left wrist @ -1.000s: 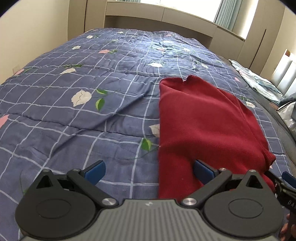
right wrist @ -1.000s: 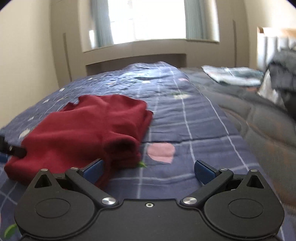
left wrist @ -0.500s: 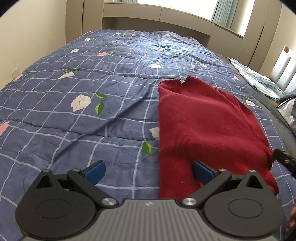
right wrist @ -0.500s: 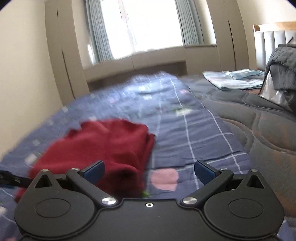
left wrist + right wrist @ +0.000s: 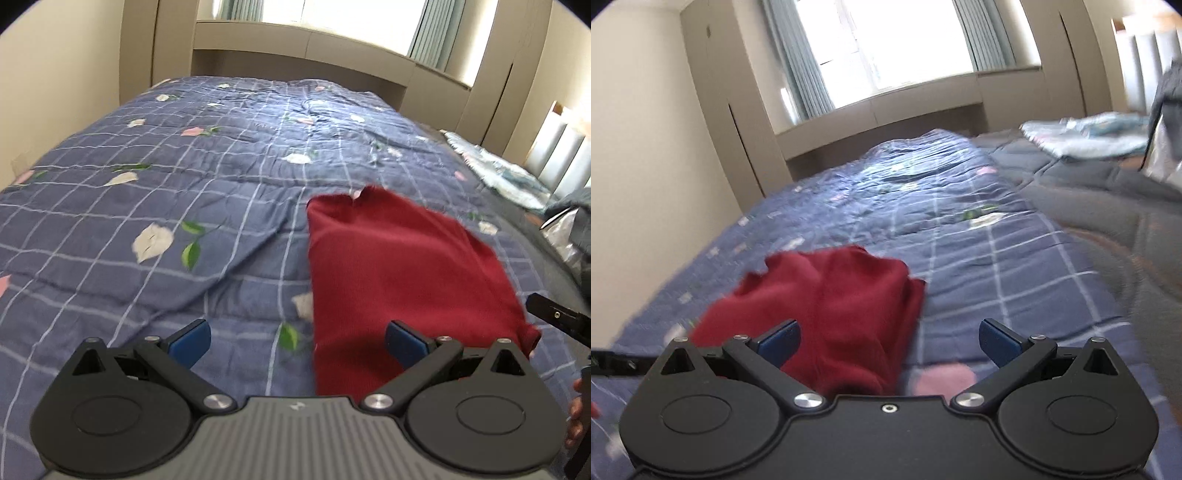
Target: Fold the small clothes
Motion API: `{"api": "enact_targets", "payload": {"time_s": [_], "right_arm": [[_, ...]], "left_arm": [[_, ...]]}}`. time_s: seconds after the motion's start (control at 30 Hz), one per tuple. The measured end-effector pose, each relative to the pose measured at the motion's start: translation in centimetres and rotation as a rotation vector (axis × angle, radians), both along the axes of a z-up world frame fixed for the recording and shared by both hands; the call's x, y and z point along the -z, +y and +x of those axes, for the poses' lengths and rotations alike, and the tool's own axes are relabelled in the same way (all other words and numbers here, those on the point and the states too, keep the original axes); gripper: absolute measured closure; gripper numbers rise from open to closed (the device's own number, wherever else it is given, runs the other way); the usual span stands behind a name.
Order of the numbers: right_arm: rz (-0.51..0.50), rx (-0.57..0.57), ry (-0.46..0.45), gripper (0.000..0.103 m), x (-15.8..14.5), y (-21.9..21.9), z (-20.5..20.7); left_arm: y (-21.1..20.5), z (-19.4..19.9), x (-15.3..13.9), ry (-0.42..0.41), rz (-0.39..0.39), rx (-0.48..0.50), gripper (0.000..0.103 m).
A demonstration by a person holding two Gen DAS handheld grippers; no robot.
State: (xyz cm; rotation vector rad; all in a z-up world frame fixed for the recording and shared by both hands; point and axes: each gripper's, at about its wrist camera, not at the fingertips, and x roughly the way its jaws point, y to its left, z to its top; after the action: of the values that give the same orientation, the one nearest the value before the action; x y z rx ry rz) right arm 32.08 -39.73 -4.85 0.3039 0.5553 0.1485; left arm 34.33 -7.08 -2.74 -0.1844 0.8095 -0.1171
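Your left tongs (image 5: 297, 341) stand wide open and hold nothing, their blue pads apart above the quilt (image 5: 207, 206) on the bed. The red garment (image 5: 399, 269) lies folded flat on that blue checked quilt, ahead and to the right of the left tongs, with its near edge reaching under the right pad. Your right tongs (image 5: 889, 339) are also spread wide and empty, raised clear of the bed. From the right wrist the red garment (image 5: 842, 302) sits ahead and to the left, its bunched corner behind the left pad; this view is blurred, so finer folds cannot be made out. At the far right of the left wrist view, part of the right tongs' black frame (image 5: 557, 319) shows just beside the garment's near right corner.
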Motion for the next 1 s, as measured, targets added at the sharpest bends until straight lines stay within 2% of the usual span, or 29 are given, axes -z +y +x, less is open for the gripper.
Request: {"api": "enact_targets", "payload": {"time_s": [0.1, 0.2, 0.3, 0.47, 0.63, 0.7, 0.8, 0.83, 0.9, 1.0], "right_arm": [[0.070, -0.044, 0.054, 0.001, 0.1, 0.1, 2.2], [0.042, -0.063, 0.106, 0.001, 0.7, 0.8, 4.1], [0.064, -0.055, 0.174, 0.001, 1.7, 1.0, 5.4], [0.154, -0.034, 0.177, 0.000, 2.7, 0.4, 5.8], [0.252, -0.041, 0.179, 0.001, 2.7, 0.0, 6.3], [0.250, -0.030, 0.187, 0.008, 2.6, 0.0, 6.3], [0.214, -0.019, 0.207, 0.020, 2.1, 0.2, 6.4], [0.215, -0.023, 0.212, 0.022, 2.1, 0.3, 6.4], [0.236, -0.021, 0.225, 0.029, 2.1, 0.2, 6.5], [0.241, -0.010, 0.239, 0.039, 2.1, 0.4, 6.4]], "left_arm": [[0.7, 2.1, 0.2, 0.022, -0.074, 0.036, 0.000], [1.5, 4.4, 1.3, 0.074, -0.158, 0.066, 0.000], [1.8, 6.3, 2.6, 0.136, -0.192, 0.068, 0.000], [1.9, 7.5, 4.0, 0.168, -0.246, 0.087, 0.000], [1.6, 8.3, 4.1, 0.216, -0.288, 0.117, 0.000], [1.6, 8.5, 4.2, 0.234, -0.318, 0.132, 0.001], [1.6, 8.9, 4.3, 0.272, -0.369, 0.145, 0.010], [1.5, 9.1, 4.2, 0.286, -0.363, 0.148, 0.016], [1.2, 9.3, 4.1, 0.309, -0.343, 0.146, 0.020], [0.7, 9.6, 3.6, 0.324, -0.355, 0.151, 0.038]]}}
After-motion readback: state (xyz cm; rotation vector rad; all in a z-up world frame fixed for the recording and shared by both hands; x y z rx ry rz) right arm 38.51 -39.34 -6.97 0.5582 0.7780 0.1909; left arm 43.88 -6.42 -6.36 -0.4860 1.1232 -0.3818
